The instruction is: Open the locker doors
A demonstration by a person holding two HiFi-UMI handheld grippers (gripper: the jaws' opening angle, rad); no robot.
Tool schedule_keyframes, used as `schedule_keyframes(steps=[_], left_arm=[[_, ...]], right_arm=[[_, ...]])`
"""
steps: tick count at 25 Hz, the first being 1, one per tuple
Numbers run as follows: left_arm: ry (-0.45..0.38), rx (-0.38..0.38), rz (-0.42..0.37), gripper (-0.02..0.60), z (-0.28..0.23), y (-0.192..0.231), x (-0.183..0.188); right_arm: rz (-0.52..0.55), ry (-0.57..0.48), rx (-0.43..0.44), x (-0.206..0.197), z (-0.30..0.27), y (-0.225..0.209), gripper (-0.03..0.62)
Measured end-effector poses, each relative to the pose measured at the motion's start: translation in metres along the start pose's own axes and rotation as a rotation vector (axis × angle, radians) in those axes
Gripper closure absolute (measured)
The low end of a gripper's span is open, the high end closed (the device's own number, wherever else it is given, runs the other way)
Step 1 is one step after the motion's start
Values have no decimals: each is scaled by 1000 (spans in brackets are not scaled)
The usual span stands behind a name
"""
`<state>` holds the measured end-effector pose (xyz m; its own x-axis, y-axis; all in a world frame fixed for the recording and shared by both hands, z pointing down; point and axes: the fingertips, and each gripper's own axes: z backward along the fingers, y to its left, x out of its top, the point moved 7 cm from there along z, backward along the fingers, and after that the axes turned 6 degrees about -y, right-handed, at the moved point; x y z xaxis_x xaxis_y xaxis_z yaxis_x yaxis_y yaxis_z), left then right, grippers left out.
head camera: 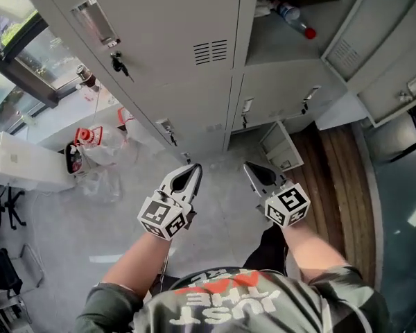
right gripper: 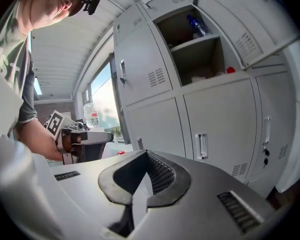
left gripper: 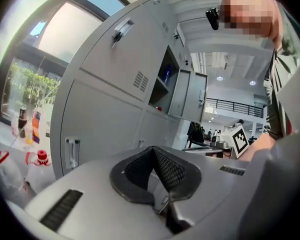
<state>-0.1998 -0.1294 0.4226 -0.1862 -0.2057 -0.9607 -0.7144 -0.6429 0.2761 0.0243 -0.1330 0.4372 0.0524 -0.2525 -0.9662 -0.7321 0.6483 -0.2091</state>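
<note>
My left gripper (head camera: pixel 193 169) and right gripper (head camera: pixel 250 167) sit nearest, side by side at 6 o'clock. Both have their fingers pressed together on nothing and point at the bank of lockers (head camera: pixel 270 89), which I judge is to line up on a latch, not to carry anything. Of the task's doors, the big closed door (head camera: pixel 159 26) at 11 o'clock has what looks like a key (head camera: pixel 118 64) hanging from its lock, while the compartment (head camera: pixel 277 44) at 1 o'clock stands open, its own door (head camera: pixel 374 33) swung out toward 2 o'clock, and holds a red-capped bottle (head camera: pixel 295 18) lying on its shelf.
</note>
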Motion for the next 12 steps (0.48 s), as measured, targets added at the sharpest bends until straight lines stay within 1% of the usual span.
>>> schedule_keyframes(steps=[4, 6, 10, 12], left_arm=[[-63, -20, -10, 580, 17, -19, 82], [-91, -29, -29, 580, 26, -27, 117], [-128, -30, -49, 580, 44, -43, 171], [-150, -35, -52, 580, 51, -49, 189]], right_arm=[[40, 10, 41, 72, 8, 24, 558], [59, 0, 53, 104, 9, 36, 558], [75, -41, 52, 163, 19, 50, 559], [91, -60, 47, 185, 25, 52, 559]])
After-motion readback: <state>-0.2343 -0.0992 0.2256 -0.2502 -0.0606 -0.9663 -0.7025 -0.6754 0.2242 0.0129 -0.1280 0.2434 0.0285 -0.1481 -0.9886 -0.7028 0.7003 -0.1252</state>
